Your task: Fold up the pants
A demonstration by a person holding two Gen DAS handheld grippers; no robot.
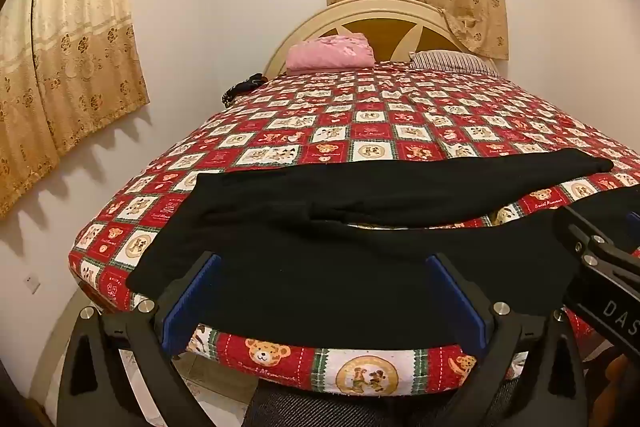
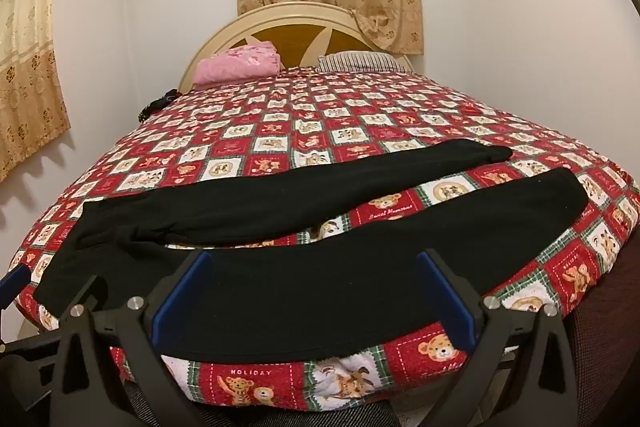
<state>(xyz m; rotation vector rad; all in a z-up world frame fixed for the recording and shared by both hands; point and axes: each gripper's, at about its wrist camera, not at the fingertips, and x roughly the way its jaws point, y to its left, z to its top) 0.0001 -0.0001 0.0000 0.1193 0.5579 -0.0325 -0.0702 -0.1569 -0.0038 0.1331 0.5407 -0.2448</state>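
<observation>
Black pants [image 1: 320, 195] lie spread flat across the near part of the bed [image 1: 360, 131]. The waist is to the left and the two legs run right, parted in a narrow V. My left gripper [image 1: 323, 261] is open, its blue pads [image 1: 208, 279] wide apart over the near edge of the waist end. My right gripper [image 2: 313, 257] is also open, above the near leg of the pants [image 2: 360, 247] by the bed's front edge. Nothing is clamped in either one. The right gripper [image 1: 600, 255] shows at the side of the left wrist view.
A folded pink cloth [image 1: 330, 53] and a striped pillow [image 1: 452, 63] lie at the headboard [image 1: 380, 15]. A small dark object [image 1: 242, 89] sits at the bed's far left edge. Curtains [image 1: 80, 47] hang on the walls. The red bear-print sheet [image 2: 320, 131] beyond the pants is bare.
</observation>
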